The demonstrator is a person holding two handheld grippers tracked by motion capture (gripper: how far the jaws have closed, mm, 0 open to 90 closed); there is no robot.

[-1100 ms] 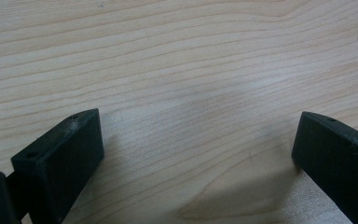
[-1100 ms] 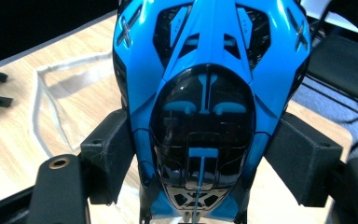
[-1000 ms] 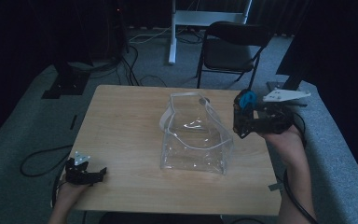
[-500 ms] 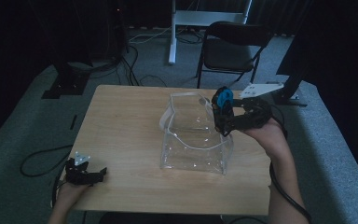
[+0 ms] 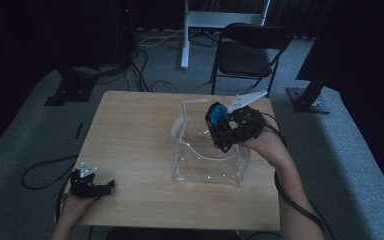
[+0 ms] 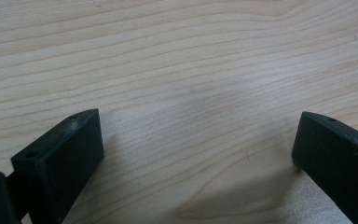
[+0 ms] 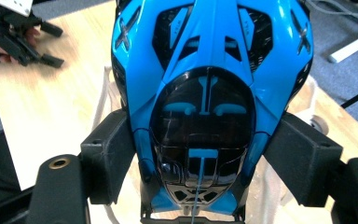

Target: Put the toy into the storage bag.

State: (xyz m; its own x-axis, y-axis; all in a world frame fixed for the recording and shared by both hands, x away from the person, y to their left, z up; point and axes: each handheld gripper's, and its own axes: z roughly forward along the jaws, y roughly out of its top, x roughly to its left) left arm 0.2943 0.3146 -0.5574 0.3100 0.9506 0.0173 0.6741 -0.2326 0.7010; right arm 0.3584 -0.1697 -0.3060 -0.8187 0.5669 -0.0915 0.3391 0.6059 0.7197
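The right tool (image 5: 219, 121) is clamped on a blue toy car (image 7: 212, 107). In the right gripper view both pads (image 7: 109, 154) press the car's flanks near its dark cabin, and the car's length runs along the jaws. In the high view the tool holds the car (image 5: 219, 114) above the right rear part of a clear bag (image 5: 207, 162) that stands upright near the middle of the tabletop (image 5: 130, 145). The bag's mouth faces up and its white handle (image 5: 180, 122) lies over the rear left rim.

The step in hand appears to be placing the car into the bag. To do it well, the right tool should be centred over the open mouth before it descends, clear of the rim and the handle. The bag walls look thin and soft, so a sideways touch would likely fold a wall or push the bag along the tabletop. The descent should be straight and slow. The grip should hold until the car is low inside the bag, since a release from height may tip the bag.

The left tool (image 5: 92, 185) rests at the near left corner of the tabletop, well apart from the bag. In the left gripper view its jaws stand apart over bare wood, with nothing between them. It is free to steady the bag's left wall if the bag shifts.
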